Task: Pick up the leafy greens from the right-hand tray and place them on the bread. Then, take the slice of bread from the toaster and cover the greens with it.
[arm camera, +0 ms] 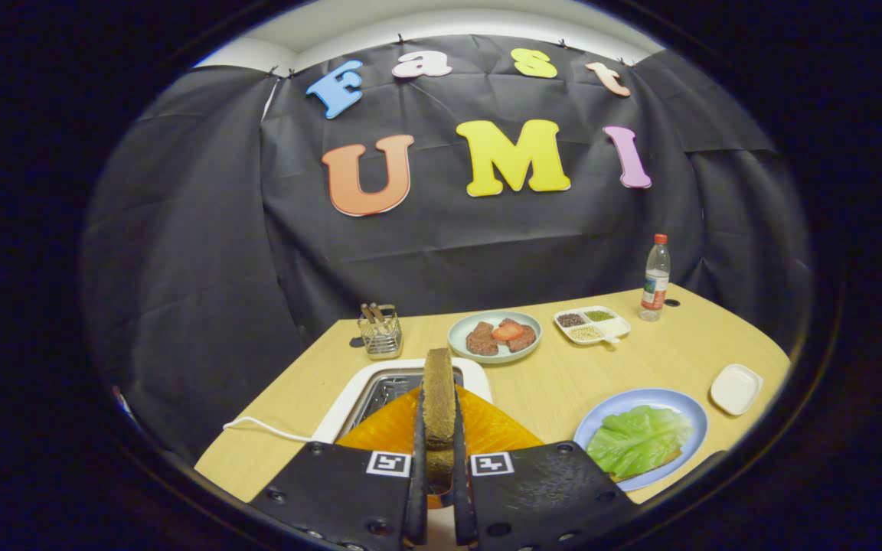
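Observation:
A brown slice of bread (439, 398) stands on edge between my fingers, and my gripper (439, 448) is shut on it. It hangs above the white toaster (349, 402), whose open slot lies just beyond it. To the right of the fingers sits a light blue plate (686, 405) with a green leaf (640, 438) spread over another slice of bread (644, 471), of which only a thin edge peeks out.
An orange surface (487, 428) lies just under the fingers. Farther back stand a wire holder (380, 334), a plate of meat and tomato (494, 337), a divided seasoning tray (591, 324), a water bottle (655, 279) and a small white dish (736, 388). A white cable (265, 428) runs left.

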{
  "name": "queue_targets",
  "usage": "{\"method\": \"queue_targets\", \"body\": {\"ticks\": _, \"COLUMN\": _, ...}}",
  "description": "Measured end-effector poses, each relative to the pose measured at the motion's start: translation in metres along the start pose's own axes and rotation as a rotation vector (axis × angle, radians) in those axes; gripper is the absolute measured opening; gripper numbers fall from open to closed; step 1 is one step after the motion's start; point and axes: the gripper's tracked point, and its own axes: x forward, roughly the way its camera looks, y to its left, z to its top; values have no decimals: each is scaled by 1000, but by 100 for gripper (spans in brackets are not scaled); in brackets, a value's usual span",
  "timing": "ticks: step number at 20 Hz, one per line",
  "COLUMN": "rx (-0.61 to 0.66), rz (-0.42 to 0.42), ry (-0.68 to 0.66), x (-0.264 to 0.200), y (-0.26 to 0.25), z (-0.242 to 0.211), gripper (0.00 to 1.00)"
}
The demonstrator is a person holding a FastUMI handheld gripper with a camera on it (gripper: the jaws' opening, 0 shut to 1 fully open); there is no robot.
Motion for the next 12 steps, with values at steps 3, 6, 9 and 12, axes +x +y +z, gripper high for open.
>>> {"method": "queue_targets", "body": {"ticks": 3, "rx": -1, "rz": 36, "ry": -66, "x": -12, "y": 2, "z": 15, "gripper": 6}}
{"method": "queue_targets", "body": {"ticks": 6, "rx": 49, "rz": 85, "ry": -156, "x": -35, "y": 2, "z": 40, "gripper": 6}}
{"method": "queue_targets", "body": {"ticks": 9, "rx": 100, "rz": 145, "ry": -235, "x": -66, "y": 2, "z": 69, "gripper": 6}}
{"method": "queue_targets", "body": {"ticks": 12, "rx": 121, "rz": 192, "ry": -270, "x": -89, "y": -2, "z": 87, "gripper": 5}}
